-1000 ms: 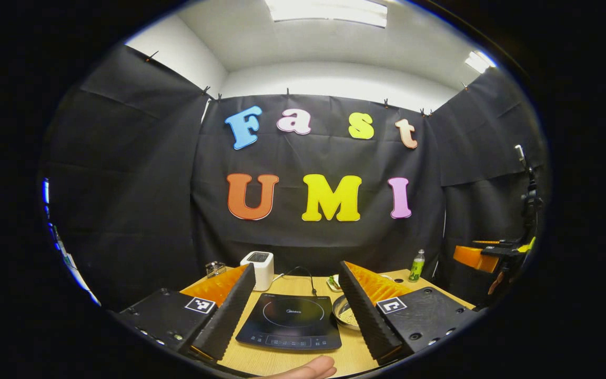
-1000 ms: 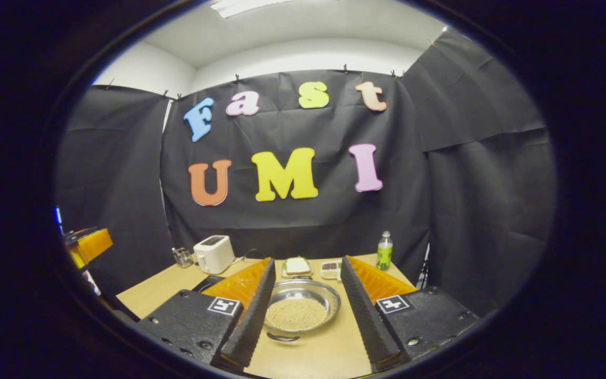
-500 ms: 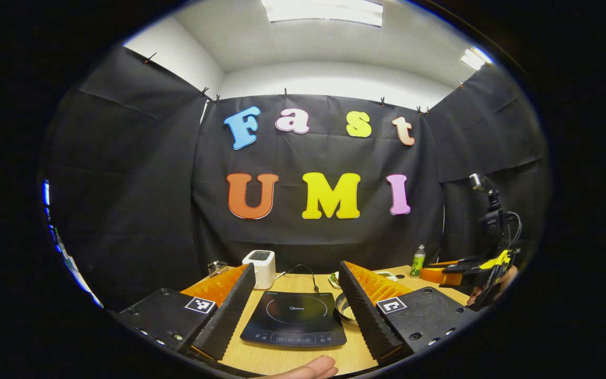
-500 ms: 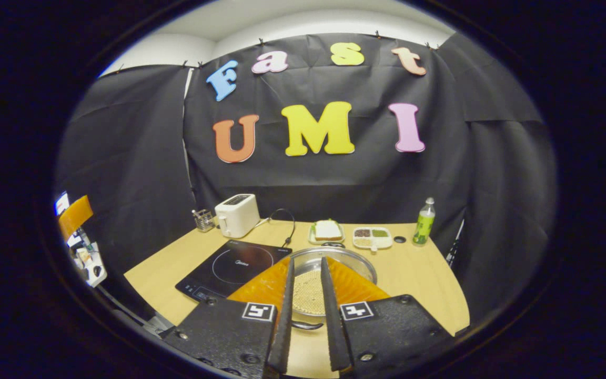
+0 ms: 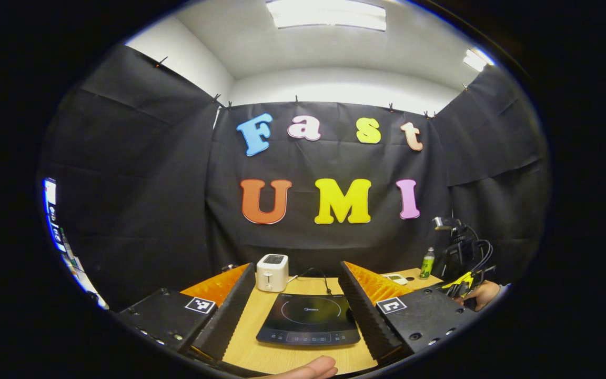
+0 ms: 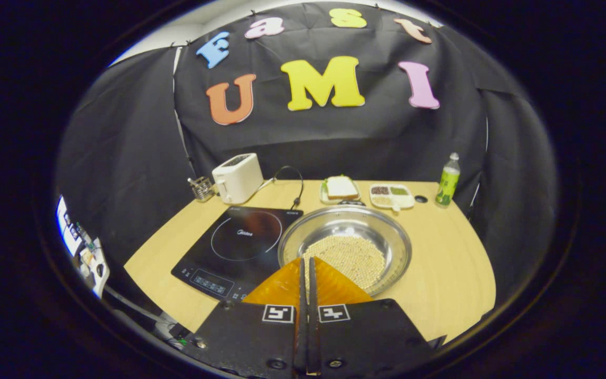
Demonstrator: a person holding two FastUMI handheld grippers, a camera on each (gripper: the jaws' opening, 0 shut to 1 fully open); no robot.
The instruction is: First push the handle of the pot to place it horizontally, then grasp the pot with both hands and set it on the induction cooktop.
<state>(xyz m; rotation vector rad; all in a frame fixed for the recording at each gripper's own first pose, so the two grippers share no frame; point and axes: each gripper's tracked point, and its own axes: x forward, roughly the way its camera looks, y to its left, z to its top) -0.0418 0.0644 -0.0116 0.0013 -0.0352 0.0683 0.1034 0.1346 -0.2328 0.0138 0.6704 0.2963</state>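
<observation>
While the pot (image 6: 346, 248) sits on the table just right of the induction cooktop (image 6: 240, 245), nothing seems done: right gripper (image 6: 306, 263) pinched together and empty near its rim, left gripper (image 5: 296, 308) wide apart.

Black gripper bodies (image 6: 313, 337) carry square coded tags (image 6: 278, 313) (perhaps screwed).

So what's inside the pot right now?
The pot holds a layer of small pale beads or grains across its bottom. The right gripper, fingers together, covers the near part, so the near rim and handle are hidden.
</observation>
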